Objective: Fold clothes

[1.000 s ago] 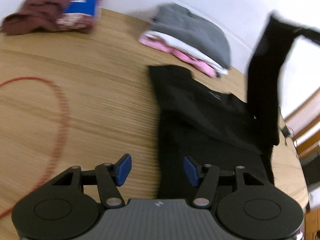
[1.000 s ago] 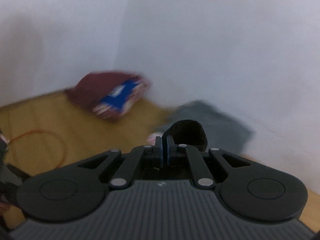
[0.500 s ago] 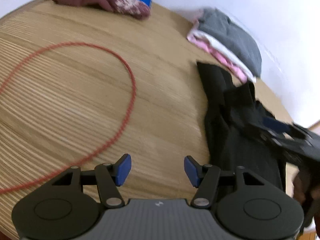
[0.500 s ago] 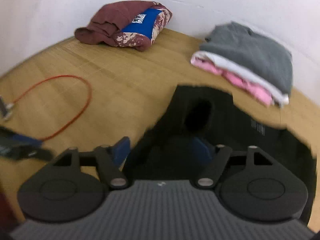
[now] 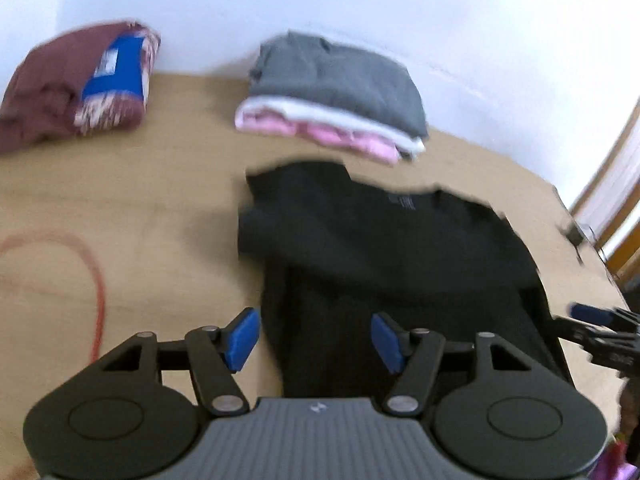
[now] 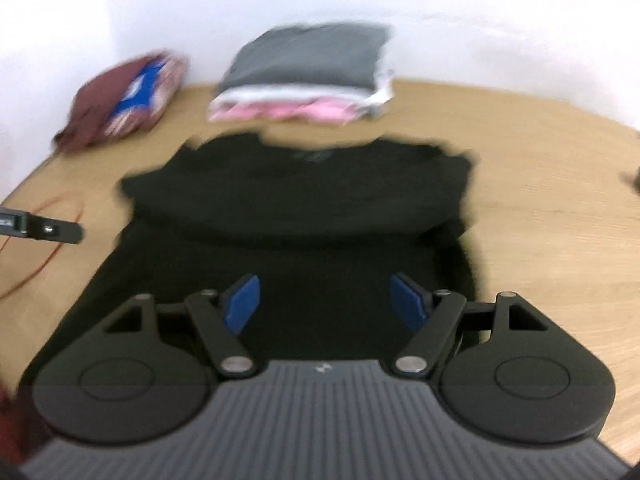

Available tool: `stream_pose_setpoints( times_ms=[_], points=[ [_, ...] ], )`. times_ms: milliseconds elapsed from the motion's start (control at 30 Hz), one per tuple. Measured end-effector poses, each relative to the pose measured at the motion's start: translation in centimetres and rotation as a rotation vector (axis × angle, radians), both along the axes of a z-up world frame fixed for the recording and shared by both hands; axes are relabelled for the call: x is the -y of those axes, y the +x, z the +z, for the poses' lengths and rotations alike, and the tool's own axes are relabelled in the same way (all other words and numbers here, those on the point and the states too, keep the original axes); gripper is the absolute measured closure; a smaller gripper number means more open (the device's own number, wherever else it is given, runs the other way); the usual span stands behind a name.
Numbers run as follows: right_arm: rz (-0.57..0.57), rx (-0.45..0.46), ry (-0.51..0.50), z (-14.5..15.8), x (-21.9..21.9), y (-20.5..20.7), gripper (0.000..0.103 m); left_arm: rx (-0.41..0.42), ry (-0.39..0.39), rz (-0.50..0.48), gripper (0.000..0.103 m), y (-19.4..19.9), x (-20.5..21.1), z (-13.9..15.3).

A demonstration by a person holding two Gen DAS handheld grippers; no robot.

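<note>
1. Lying at far left on the wooden table point(image 5: 168, 184): an orange cord point(image 5: 98, 280), curved, well apart from the clothes; behind it, by the wall, a maroon bundle point(image 5: 60, 88) with a blue patch
2. Left gripper point(image 5: 316, 338): fingers spread wide, nothing between the blue pads point(image 5: 242, 338); it hovers over the near left edge of the black shirt point(image 5: 380, 248)
3. Centre: the black shirt lies on the table, neck label toward the wall, upper part apparently doubled over the body with a sleeve corner poking out at upper left; both views are blurred, so the exact layers cannot be told
4. Behind the shirt, apart from it: a folded stack point(image 5: 332, 96), grey on top, white and pink below
5. Right gripper point(image 6: 326, 300): fingers likewise wide apart, holding nothing, poised above the lower middle of the shirt
6. Judgement: a fold is part done and the next pinch is due. To do it well, take both near corners of the hem, one per tool, catch all layers, lift together and level, and lay the hem up to the shoulder line so the edges meet square
7. Risk: grabbing a single layer would drag the shirt askew
</note>
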State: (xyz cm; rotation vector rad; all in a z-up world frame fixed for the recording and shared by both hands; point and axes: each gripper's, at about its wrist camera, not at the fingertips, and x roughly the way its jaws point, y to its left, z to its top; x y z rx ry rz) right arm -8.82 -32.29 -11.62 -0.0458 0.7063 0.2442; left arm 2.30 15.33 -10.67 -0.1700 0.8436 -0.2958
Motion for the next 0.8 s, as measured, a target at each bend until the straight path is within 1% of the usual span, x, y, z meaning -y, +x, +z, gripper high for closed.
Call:
stream_pose_setpoints(
  times_ms=[33, 100, 133, 200, 233, 300, 333, 367, 400, 433, 467, 500, 533, 600, 667, 700, 767, 800],
  points=[
    [0.005, 0.013, -0.028, 0.1, 0.9, 1.1, 0.027, -0.033, -0.023, 0.0, 0.031, 2.0, -0.1, 0.0],
    [0.134, 0.024, -0.232, -0.3, -0.2, 3.5, 0.029, -0.086, -0.083, -0.016, 0.031, 5.9, -0.7, -0.3],
    [0.2, 0.036, -0.341, -0.7, -0.8, 4.5, 0.029, -0.098, -0.093, -0.023, 0.031, 7.5, -1.1, -0.6],
    [0.337, 0.11, -0.602, -2.4, -2.8, 5.0, 0.029, -0.159, -0.066, -0.015, 0.03, 10.7, -1.7, -1.7],
    [0.403, 0.136, -0.713, -3.1, -3.7, 5.3, 0.03, -0.218, -0.051, -0.019, 0.03, 11.9, -1.7, -2.6],
    [0.515, 0.112, -0.793, -4.2, -4.7, 6.0, 0.031, -0.339, -0.057, -0.052, 0.034, 13.7, -1.7, -4.5],
    [0.55, 0.091, -0.81, -4.7, -4.9, 6.2, 0.031, -0.384, -0.066, -0.063, 0.04, 14.4, -1.7, -5.2],
    [0.583, 0.09, -0.835, -5.2, -5.1, 6.2, 0.034, -0.385, -0.087, -0.062, 0.046, 14.4, -1.7, -5.5],
    [0.608, 0.091, -0.859, -5.7, -5.3, 6.3, 0.038, -0.368, -0.107, -0.065, 0.052, 14.2, -1.6, -5.4],
    [0.6, 0.103, -0.882, -6.1, -5.5, 6.6, 0.054, -0.346, -0.122, -0.064, 0.068, 13.9, -1.6, -5.2],
    [0.584, 0.117, -0.902, -6.3, -5.6, 6.8, 0.084, -0.312, -0.127, -0.055, 0.074, 13.5, -1.6, -4.6],
    [0.543, 0.143, -0.905, -6.1, -5.5, 7.1, 0.095, -0.278, -0.132, -0.046, 0.077, 13.1, -1.6, -4.1],
    [0.501, 0.169, -0.908, -5.9, -5.5, 7.3, 0.092, -0.241, -0.138, -0.041, 0.082, 12.6, -1.6, -3.4],
    [0.418, 0.221, -0.913, -5.4, -5.3, 7.8, 0.093, -0.152, -0.146, -0.045, 0.085, 11.8, -1.4, -1.7],
    [0.338, 0.261, -0.926, -5.0, -5.1, 8.1, 0.093, -0.056, -0.124, -0.059, 0.091, 11.0, -0.9, -0.1],
    [0.303, 0.274, -0.934, -4.9, -4.9, 8.2, 0.093, -0.007, -0.098, -0.057, 0.093, 10.7, -0.6, 0.7],
    [0.281, 0.27, -0.952, -5.4, -4.8, 8.2, 0.093, 0.048, -0.054, -0.026, 0.093, 10.6, -0.3, 1.6],
    [0.279, 0.267, -0.965, -5.8, -4.8, 8.1, 0.093, 0.041, -0.037, 0.002, 0.092, 10.7, -0.5, 1.4]
  ],
)
